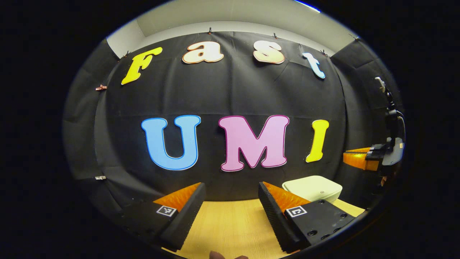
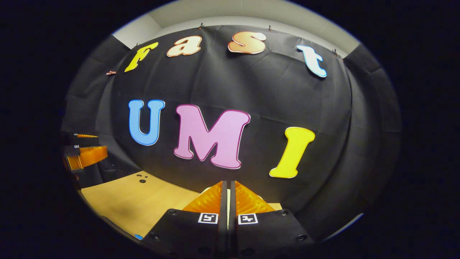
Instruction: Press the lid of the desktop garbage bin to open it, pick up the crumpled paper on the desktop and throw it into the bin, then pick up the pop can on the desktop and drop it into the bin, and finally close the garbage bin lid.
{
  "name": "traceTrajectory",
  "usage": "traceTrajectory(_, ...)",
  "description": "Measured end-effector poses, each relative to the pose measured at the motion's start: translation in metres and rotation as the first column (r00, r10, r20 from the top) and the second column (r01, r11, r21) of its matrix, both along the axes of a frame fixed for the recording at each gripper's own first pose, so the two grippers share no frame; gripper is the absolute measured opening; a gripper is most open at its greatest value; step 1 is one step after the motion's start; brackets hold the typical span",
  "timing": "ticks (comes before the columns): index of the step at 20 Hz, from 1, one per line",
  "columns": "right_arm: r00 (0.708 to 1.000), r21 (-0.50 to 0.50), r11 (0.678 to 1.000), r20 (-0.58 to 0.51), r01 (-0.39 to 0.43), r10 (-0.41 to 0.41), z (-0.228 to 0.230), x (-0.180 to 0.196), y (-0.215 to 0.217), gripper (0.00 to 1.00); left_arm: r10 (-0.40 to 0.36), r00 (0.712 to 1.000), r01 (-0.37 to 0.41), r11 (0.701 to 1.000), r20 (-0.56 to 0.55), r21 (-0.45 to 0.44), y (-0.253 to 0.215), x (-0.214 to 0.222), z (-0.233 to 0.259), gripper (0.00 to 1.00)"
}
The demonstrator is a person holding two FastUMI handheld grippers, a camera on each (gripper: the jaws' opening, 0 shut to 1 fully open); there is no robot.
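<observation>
So both tools are up off the bench (image 1: 230, 223) here, pointed at the booth wall rather than down at anything, which reads to me like a ready pose before the first step. The garbage bin (image 1: 312, 187) is the landmark: it sits at the back of the bench near the wall, lid flat and down, so I'd say it hasn't been pressed open yet.

The left tool (image 1: 231, 196) has its fingers spread well apart with nothing between them, and the bin is just past its right finger, slightly behind it. That makes sense if this hand is saved for grabbing the paper and the can later. I can't spot either of those from here, so no idea where they lie.

The right tool (image 2: 227, 196) has its fingers pressed together, nothing in them. My guess is that's on purpose: a closed tip makes a decent poker for pushing the lid. In the left gripper view you can see it hanging above and to the right of the bin, well apart from it.
</observation>
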State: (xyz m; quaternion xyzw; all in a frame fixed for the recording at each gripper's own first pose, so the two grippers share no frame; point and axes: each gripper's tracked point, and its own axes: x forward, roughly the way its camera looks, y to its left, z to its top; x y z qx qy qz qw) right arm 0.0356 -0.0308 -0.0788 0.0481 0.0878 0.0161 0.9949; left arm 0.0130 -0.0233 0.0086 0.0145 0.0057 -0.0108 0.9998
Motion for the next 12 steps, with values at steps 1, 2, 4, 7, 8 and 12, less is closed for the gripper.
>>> traceTrajectory(1,1.0,-0.014,1.0,-0.011,-0.003,0.003,-0.007,0.004,-0.001,0.05,0.001,1.0,-0.001,1.0,0.0,0.0,0.0,-0.001,-0.001,0.95)
traceTrajectory(2,1.0,-0.035,0.999,-0.024,-0.011,0.01,-0.015,0.009,0.0,0.05,0.003,1.0,-0.003,1.0,-0.001,-0.001,-0.001,-0.001,-0.001,0.95)
traceTrajectory(4,0.997,-0.066,0.997,-0.068,-0.04,0.036,-0.038,0.015,0.006,0.05,0.008,1.0,-0.008,1.0,-0.003,-0.002,0.001,-0.002,-0.002,0.95)
traceTrajectory(7,0.991,-0.061,0.995,-0.114,-0.08,0.072,-0.061,0.022,0.019,0.06,0.018,1.0,-0.018,1.0,-0.003,0.002,0.004,-0.005,-0.003,0.94)
traceTrajectory(8,0.989,-0.053,0.995,-0.128,-0.085,0.078,-0.069,0.023,0.022,0.06,0.022,1.0,-0.022,1.0,-0.006,0.003,0.005,-0.006,-0.004,0.95)
traceTrajectory(12,0.98,-0.003,0.997,-0.182,-0.082,0.08,-0.096,0.029,0.026,0.06,0.034,0.999,-0.033,0.999,-0.013,0.004,0.009,-0.008,-0.006,0.95)
